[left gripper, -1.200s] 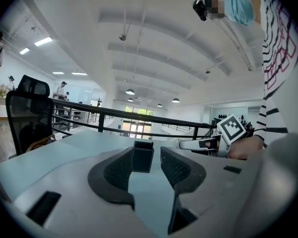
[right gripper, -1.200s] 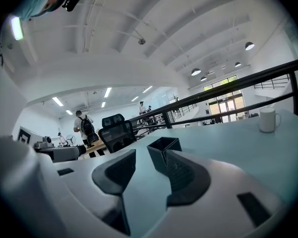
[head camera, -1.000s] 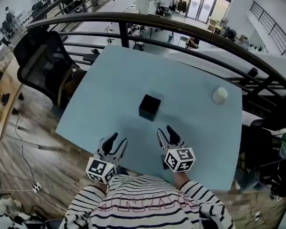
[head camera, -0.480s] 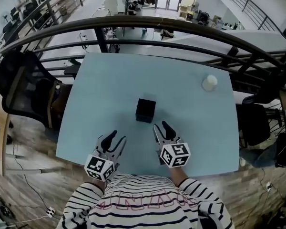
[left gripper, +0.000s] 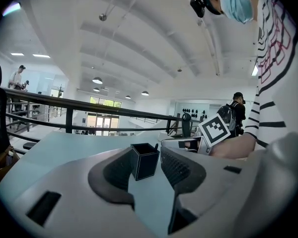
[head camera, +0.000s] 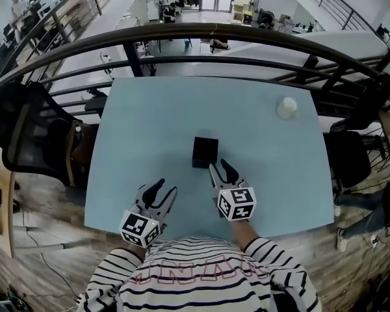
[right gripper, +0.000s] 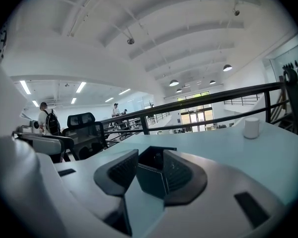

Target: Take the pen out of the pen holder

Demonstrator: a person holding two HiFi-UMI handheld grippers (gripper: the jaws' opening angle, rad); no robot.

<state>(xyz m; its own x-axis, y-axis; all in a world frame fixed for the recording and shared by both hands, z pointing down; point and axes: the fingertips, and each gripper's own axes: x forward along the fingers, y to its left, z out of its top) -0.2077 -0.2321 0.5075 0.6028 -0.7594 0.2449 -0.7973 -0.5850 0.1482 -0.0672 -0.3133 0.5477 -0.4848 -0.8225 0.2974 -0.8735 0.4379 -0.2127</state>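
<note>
Dark pen (left gripper: 156,146) not yet out of black square pen holder (head camera: 205,151); left tongs (head camera: 164,187) apart, empty; right tongs (head camera: 219,166) apart, just narrowing, nothing between

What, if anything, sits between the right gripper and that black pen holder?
Nothing visible. Only bare table lies between the right gripper and the pen holder just ahead. Its jaws, which have just been closing a little, stand apart with nothing gripped. The white cup stands well off to the right.

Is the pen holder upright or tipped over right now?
Upright: the pen holder stands on its base on the table, its open top facing up in the left gripper view.
</note>
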